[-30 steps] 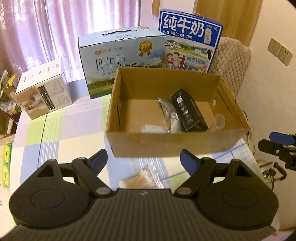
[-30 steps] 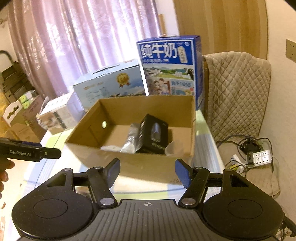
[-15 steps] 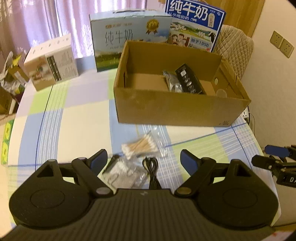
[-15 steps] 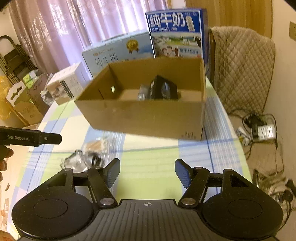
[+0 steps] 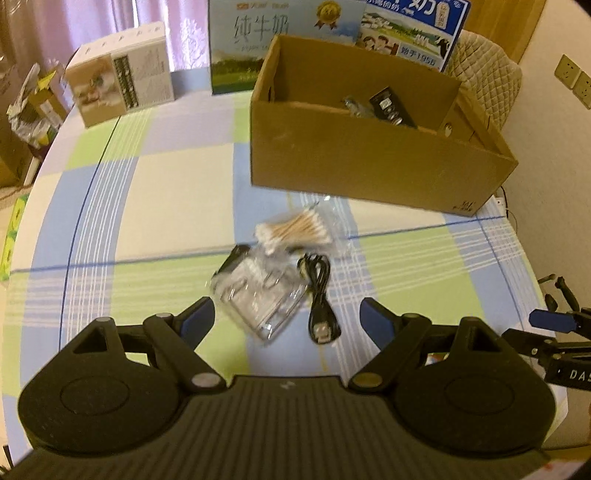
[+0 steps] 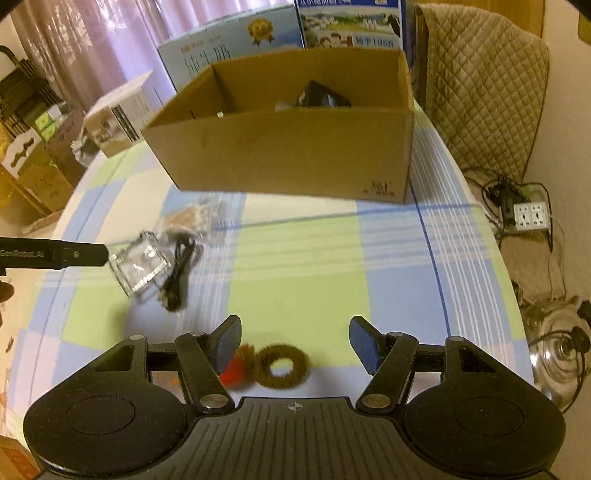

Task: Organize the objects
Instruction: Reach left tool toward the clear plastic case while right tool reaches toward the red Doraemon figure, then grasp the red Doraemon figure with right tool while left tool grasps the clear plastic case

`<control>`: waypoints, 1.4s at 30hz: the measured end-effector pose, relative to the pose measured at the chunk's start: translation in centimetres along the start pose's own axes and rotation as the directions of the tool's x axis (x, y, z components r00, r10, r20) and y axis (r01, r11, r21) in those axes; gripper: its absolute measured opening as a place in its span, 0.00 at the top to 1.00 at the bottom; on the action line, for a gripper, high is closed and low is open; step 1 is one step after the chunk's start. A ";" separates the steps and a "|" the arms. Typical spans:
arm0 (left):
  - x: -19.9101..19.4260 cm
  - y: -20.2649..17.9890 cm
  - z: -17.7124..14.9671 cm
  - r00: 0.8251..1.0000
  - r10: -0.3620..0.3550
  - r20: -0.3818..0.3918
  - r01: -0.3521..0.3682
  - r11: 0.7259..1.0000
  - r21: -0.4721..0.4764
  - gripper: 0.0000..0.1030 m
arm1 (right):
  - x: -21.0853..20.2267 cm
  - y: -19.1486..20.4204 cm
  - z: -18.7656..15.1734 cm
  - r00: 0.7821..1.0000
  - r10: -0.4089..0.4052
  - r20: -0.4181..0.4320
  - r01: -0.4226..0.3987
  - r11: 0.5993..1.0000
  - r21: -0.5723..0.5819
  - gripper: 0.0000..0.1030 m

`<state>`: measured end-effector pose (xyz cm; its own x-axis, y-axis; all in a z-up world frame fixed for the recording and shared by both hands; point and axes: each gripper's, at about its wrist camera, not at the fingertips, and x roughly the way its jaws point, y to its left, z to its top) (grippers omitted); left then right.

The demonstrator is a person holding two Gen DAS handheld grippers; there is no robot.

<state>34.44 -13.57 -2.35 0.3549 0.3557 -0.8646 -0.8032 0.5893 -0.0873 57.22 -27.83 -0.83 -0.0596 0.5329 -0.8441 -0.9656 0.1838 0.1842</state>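
Observation:
An open cardboard box (image 5: 354,166) stands on the checked tablecloth; a black box (image 5: 391,107) and a silvery packet lie inside. It also shows in the right wrist view (image 6: 291,155). In front of it lie a bag of cotton swabs (image 5: 295,232), a clear plastic case (image 5: 262,295) and a black USB cable (image 5: 319,291). My left gripper (image 5: 288,321) is open and empty just before the case. My right gripper (image 6: 295,341) is open and empty above a brown hair tie (image 6: 280,365) and an orange-red hair tie (image 6: 236,365).
Two milk cartons (image 5: 280,33) and a small white box (image 5: 122,85) stand behind and left of the cardboard box. A quilted chair (image 6: 476,85) stands at the right. A power strip and cables (image 6: 528,214) lie on the floor by the table's right edge.
Both grippers have drawn back from the cardboard box toward the near side of the table. The loose items and the hair ties have come into view. Both stay open.

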 end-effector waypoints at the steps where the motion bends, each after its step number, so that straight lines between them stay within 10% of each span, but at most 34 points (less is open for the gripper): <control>1: 0.1 0.2 -0.4 1.000 0.002 -0.006 -0.002 1.000 -0.004 0.19 | 0.2 -0.1 -0.2 1.000 -0.005 -0.007 0.005 1.000 0.000 0.39; 21: 1.8 3.5 -3.9 0.996 0.065 -0.060 -0.069 0.996 -0.056 0.19 | 2.7 1.8 -3.5 0.993 0.039 -0.115 -0.049 0.995 -0.089 0.39; 42: 1.7 7.5 -5.2 0.992 0.096 -0.082 -0.106 0.986 -0.129 0.19 | 8.4 4.8 -2.2 0.971 0.159 -0.178 -0.140 0.983 0.117 0.53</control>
<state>26.52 -12.25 -7.05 0.2361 0.3497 -0.9066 -0.8910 0.4503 -0.0584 51.49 -24.24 -8.16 -0.2567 0.3994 -0.8801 -0.9115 0.2028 0.3579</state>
